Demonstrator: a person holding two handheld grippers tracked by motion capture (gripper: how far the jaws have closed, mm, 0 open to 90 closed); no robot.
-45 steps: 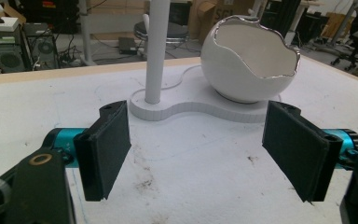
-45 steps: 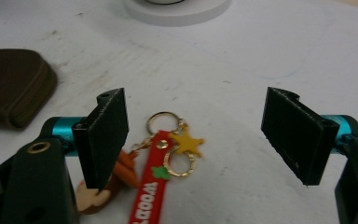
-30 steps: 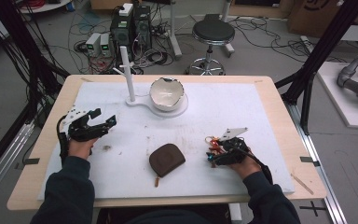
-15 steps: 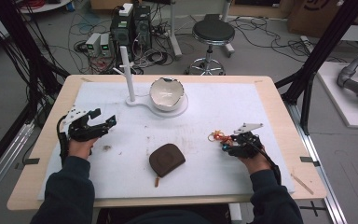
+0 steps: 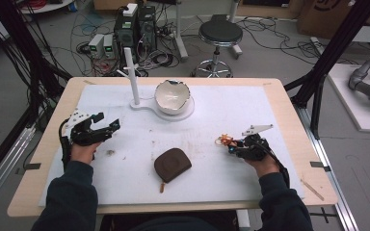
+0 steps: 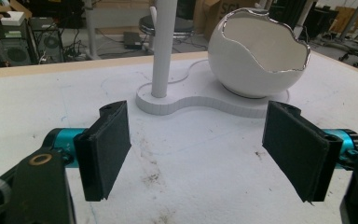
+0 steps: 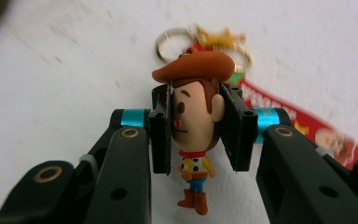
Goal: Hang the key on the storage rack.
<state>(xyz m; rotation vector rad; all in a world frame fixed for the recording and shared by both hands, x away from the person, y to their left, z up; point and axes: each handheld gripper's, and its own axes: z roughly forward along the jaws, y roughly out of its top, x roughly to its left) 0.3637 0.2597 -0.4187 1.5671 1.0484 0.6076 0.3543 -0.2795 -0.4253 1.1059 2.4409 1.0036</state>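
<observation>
Fingers of the right gripper (image 7: 198, 135) are clamped on either side of the head of a small rubbery cowboy figurine keychain (image 7: 193, 121) with a brown hat, yellow shirt and blue trousers. Its body hangs free below the pads, while its metal ring and red tag trail onto the surface behind, so it looks held just at, or barely above, the white mat near the person's right side. Gripping the head probably gives the flattest, firmest hold.

On the person's left, the left gripper (image 6: 200, 154) hovers over bare, lightly stained mat with its fingers spread wide and nothing between them, seemingly waiting.

Between the two hands, nearer the front edge, lies a dark brown rounded leather pouch (image 5: 172, 164). Farther back stand a white upright post on a flat white base (image 5: 134, 79) and, on the same base, a white broken-eggshell-shaped ceramic bowl with a silver rim (image 5: 172, 96). Nothing lies between the keychain and either one.
</observation>
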